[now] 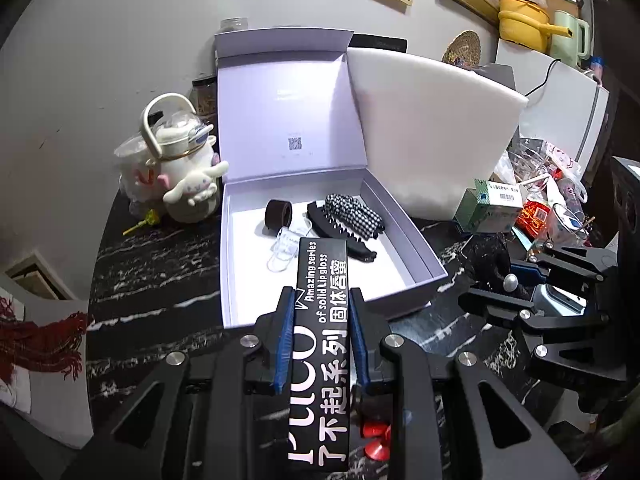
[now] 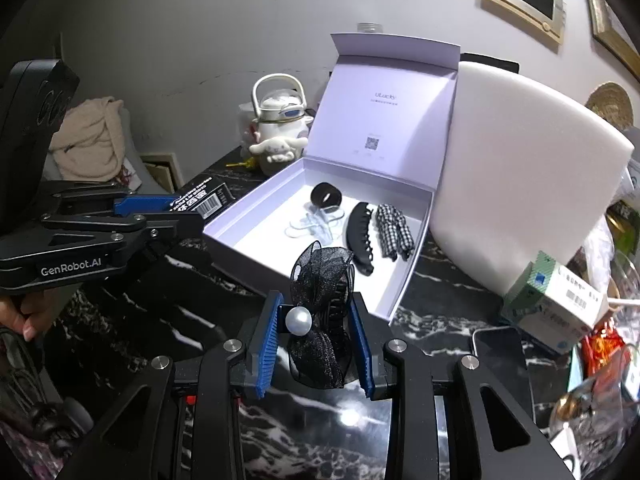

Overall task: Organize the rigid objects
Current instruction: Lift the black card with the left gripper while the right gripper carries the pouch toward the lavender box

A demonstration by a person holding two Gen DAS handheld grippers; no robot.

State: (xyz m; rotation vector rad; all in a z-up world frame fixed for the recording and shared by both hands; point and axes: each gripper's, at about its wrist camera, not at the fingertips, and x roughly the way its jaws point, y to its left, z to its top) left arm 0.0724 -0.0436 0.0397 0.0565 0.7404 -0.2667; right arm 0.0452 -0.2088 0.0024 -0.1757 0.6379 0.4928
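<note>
My left gripper is shut on a long black lip gloss box with white lettering, held just before the open white gift box. My right gripper is shut on a black mesh bow hair clip with a pearl, near the gift box's front corner. Inside the box lie a black claw clip, a checkered scrunchie, a dark round band and clear hair ties. The right gripper shows at the right of the left wrist view.
A white foam slab leans right of the box. A plush-wrapped white kettle stands at its left. A green-white carton, a phone and glassware clutter the right. The tabletop is black marble.
</note>
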